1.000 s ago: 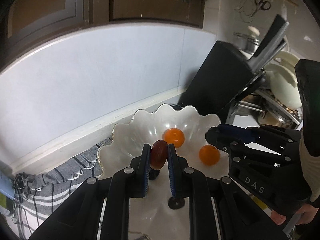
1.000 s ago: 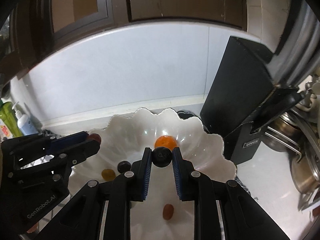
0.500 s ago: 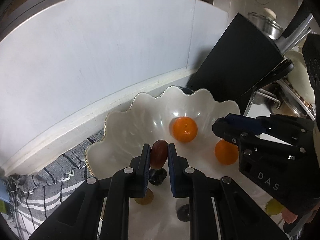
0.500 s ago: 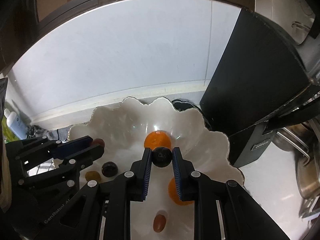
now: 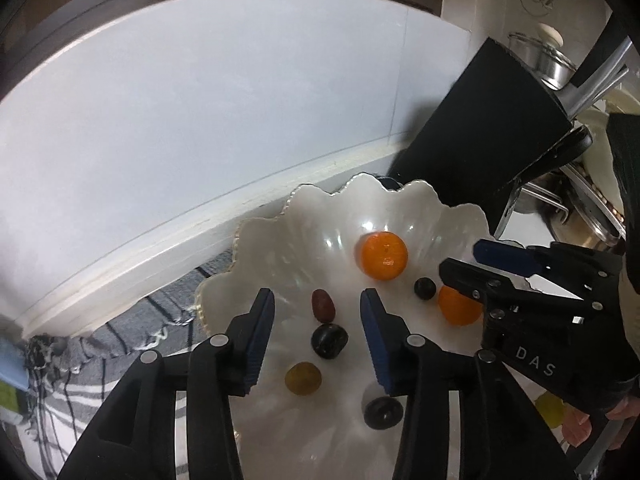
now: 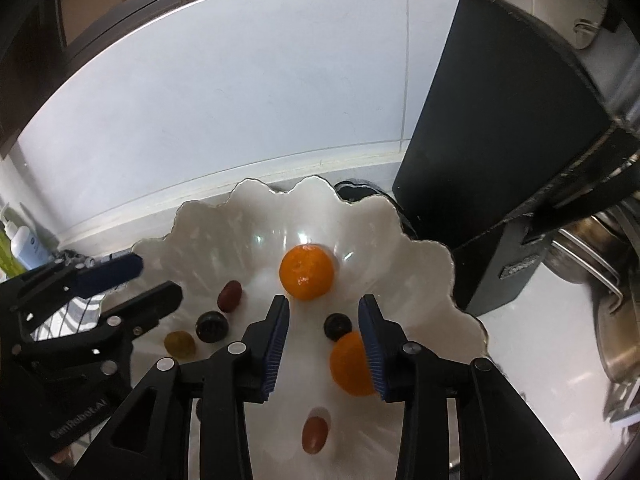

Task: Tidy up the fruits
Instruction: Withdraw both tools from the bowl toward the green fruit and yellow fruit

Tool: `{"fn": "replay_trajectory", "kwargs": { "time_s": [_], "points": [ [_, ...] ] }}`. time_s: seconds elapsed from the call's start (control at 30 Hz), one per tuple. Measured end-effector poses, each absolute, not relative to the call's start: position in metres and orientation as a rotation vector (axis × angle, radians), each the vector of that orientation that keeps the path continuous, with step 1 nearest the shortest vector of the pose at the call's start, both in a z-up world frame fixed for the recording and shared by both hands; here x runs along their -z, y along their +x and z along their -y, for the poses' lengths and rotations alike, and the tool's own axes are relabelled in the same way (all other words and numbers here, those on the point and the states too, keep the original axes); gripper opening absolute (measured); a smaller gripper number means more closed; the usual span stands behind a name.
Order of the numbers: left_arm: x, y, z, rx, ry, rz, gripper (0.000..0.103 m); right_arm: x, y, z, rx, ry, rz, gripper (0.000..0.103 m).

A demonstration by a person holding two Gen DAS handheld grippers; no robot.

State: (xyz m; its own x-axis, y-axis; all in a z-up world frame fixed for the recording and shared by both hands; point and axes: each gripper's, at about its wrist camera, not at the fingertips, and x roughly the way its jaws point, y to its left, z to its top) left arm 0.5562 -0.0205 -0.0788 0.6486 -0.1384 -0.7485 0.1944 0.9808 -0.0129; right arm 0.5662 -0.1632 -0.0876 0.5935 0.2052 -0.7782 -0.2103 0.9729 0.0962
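Both wrist views look steeply down, close, sharing scalloped bowl (image 5: 420, 196).

Tall black knife block (image 6: 500, 168) at right; grey striped cloth (image 5: 80, 368) lower left; steel pots (image 5: 540, 60) upper right.

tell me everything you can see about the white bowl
The white bowl is wide and shallow, glossy like glazed ceramic, with a wavy scalloped rim. It sits upright on the counter by the wall, next to a black knife block, its left edge over a striped cloth. Inside lie two oranges, the larger one near the middle, plus several small dark, reddish and yellowish fruits. Light glints off its ribbed inner wall.
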Motion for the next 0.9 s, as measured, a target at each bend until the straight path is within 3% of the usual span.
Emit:
{"fn": "replay_trajectory", "kwargs": {
  "time_s": [0.9],
  "points": [
    [0.009, 0.447, 0.014, 0.148, 0.071, -0.639, 0.052, 0.019, 0.453, 0.174, -0.25, -0.053, -0.703, 0.038]
  ]
}}
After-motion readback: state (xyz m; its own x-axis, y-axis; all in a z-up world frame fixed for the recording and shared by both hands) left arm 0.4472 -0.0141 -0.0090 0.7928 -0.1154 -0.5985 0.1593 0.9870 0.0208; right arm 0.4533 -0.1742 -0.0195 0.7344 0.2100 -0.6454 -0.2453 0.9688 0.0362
